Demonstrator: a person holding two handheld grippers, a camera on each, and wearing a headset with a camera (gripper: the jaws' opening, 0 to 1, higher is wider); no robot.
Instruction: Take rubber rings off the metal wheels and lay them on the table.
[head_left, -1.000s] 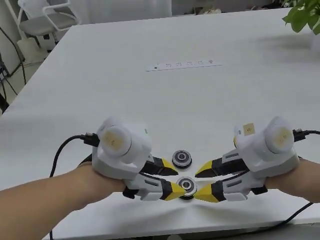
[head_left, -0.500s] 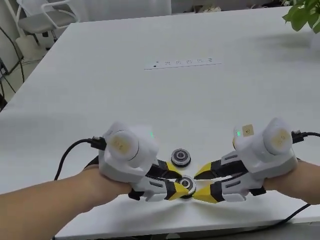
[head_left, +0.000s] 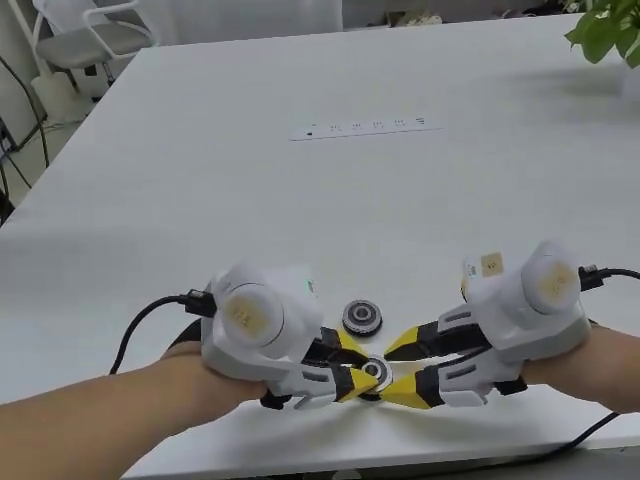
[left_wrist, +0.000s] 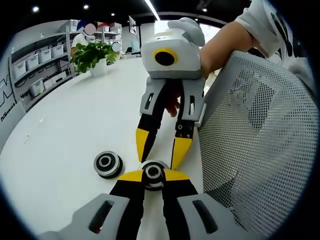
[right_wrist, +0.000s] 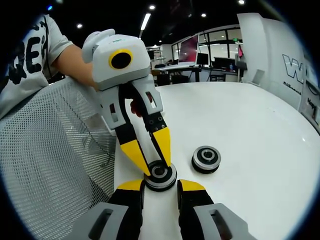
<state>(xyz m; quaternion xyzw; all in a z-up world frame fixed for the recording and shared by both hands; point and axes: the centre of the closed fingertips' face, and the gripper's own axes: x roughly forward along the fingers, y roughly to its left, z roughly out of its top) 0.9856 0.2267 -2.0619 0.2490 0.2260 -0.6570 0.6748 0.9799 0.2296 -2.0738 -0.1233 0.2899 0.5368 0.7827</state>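
near wheel: (head_left: 375, 372) lower centre of the head view, flat on the tabletop (head_left: 300, 200) close to its near edge, with both sets of tongs on it
far wheel: (head_left: 361, 316) just above it in that frame, near but apart, nothing touching it
rubber ring: (right_wrist: 160, 188) black outer band, not yet off the near wheel; we judge the far wheel's is on too
left gripper: (head_left: 355, 366) tongs clamped on the near wheel, one yellow tip on each side, clearest in the left gripper view
right gripper: (head_left: 387, 371) tongs apart, tips flanking the same wheel from the opposite side; we see no firm bite
risk, slip: if the right tips close on the metal and not on the ring's lip, we expect them to skate off and the ring to stay put
risk, drop: the wheel sits by the tabletop edge, so a pull toward the person could carry it over the side
risk, clash: four tips crowd one small wheel, so closing the right tongs may jam them against the left tips
risk, knock: a sideways jerk could hit the far wheel and roll it away
vs 1.0 s ago: both grippers have moved in and the gap between opposing tips has closed around the wheel; the left one has come further right; the far wheel has not moved, and neither ring has come off
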